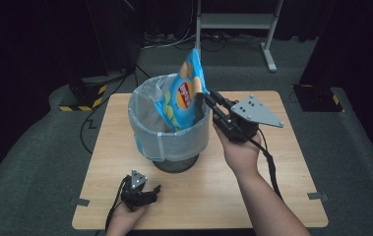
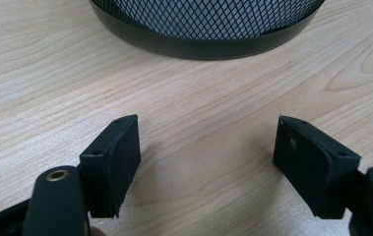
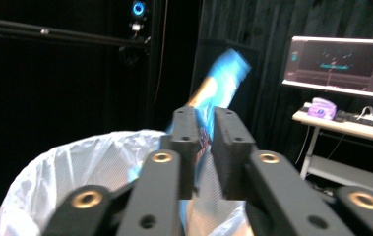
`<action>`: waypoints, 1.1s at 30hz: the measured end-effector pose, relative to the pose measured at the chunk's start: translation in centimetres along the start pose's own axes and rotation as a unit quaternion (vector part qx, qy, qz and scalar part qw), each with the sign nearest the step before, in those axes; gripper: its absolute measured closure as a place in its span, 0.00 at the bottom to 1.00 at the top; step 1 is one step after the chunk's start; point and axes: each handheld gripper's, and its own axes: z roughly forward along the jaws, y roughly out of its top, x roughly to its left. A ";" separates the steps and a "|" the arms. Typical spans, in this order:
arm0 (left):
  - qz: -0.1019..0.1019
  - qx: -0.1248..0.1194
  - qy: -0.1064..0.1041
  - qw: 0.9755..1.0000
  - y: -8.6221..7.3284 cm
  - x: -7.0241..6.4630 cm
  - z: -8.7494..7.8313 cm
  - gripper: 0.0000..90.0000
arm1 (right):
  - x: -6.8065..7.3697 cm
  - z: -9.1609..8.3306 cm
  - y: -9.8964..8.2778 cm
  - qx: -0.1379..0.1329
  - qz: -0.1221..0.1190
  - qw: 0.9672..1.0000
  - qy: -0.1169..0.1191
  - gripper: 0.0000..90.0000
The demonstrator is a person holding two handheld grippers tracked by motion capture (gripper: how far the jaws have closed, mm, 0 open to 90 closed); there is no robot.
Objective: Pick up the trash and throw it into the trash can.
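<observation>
At the near left of the light wooden table (image 1: 272, 162), the left gripper (image 1: 147, 191) rests low in the person's left hand (image 1: 125, 219), its two black jaws spread wide with only bare wood between them. Just ahead of those open jaws stands the round black mesh waste bin lined with a pale translucent plastic bag (image 1: 169, 128), whose dark base rim (image 2: 208, 46) rises just beyond the jaws in the left gripper view. Standing tilted in the bin's mouth, with its upper half rising above the liner's rim, is the bright blue crisp packet with a red logo and yellow crisps printed on it (image 1: 186, 91). To the right of the bin the right gripper (image 1: 202, 104), topped by its grey three-cornered plate (image 1: 258, 110) and held in the person's right hand (image 1: 240, 147), reaches in over the rim with its jaws pressed onto the packet's right edge. In the right gripper view the packet is blurred, but it appears pinched between the nearly closed jaws, rising up and away beyond them, with the white liner spread below and to the left of the tool
</observation>
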 end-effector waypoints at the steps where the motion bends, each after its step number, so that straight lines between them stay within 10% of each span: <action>1: 0.000 0.000 0.000 1.000 0.0 0.0 0.0 0.29 | 0.0 0.0 0.0 0.000 0.000 1.000 0.000 0.84; 33: 0.009 0.005 0.001 1.000 0.0 0.1 -0.1 0.29 | -3.5 -1.0 -6.3 0.074 0.023 0.996 -0.040 0.68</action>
